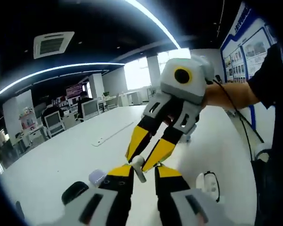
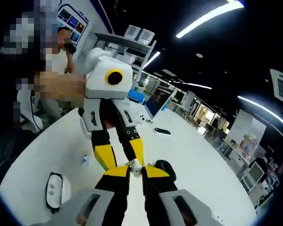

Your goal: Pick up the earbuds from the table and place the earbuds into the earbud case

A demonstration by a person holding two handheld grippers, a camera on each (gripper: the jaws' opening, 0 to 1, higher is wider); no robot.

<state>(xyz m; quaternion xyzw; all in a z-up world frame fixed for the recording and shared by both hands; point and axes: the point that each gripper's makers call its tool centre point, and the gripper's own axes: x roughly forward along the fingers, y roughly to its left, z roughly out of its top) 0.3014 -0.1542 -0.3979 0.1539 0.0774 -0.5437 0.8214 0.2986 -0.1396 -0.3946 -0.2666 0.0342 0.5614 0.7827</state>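
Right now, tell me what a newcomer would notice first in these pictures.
The two yellow-tipped grippers meeting tip to tip above the white table, pinching one small white earbud between them. In the left gripper view, the right gripper reaches in from above; the left gripper rises from below. The open earbud case lies on the table, low left in the right gripper view.

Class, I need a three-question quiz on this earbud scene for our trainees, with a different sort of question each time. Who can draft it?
1. True or false: the earbud already sits inside the earbud case.
2. The pads of the left gripper are: A red, B yellow, C green.
3. Fill in: the earbud case rests on the white ____.

Key: 1 false, it is up between the two grippers' tips; 2 B; 3 table.
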